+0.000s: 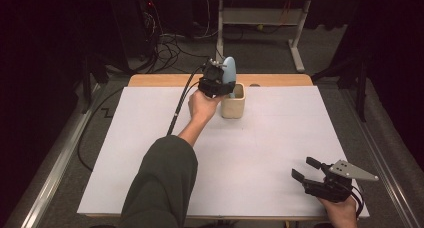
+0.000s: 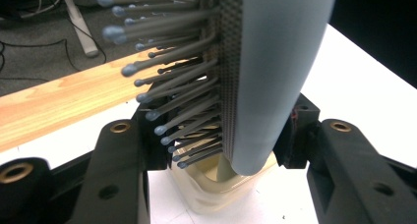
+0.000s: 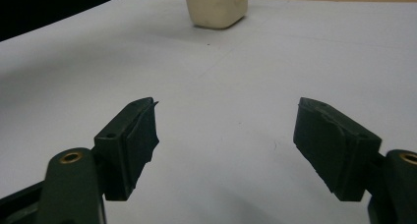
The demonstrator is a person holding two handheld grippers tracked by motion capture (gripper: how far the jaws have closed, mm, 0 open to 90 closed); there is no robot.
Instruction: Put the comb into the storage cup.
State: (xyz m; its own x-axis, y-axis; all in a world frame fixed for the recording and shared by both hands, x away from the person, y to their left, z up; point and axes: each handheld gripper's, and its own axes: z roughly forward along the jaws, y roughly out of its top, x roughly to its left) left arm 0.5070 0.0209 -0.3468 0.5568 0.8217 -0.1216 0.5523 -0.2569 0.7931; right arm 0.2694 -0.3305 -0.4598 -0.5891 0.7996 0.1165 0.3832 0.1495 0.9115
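Clamping the blue hairbrush upright, head up, the left tool holds its handle end inside the cream cup at the surface's far edge, likely for standing storage; the right tool rests near, jaws apart, empty.

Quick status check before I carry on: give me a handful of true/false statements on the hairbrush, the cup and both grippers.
1. The left gripper is shut on the hairbrush. True.
2. The hairbrush lies flat on the white tabletop. False: it is held roughly upright, its lower end inside the cream cup.
3. The right gripper is open and holds nothing. True.
4. The cream cup has tipped onto its side. False: it stands upright.
5. The right gripper is at the cup. False: it is at the table's near right corner, well apart from the cup.
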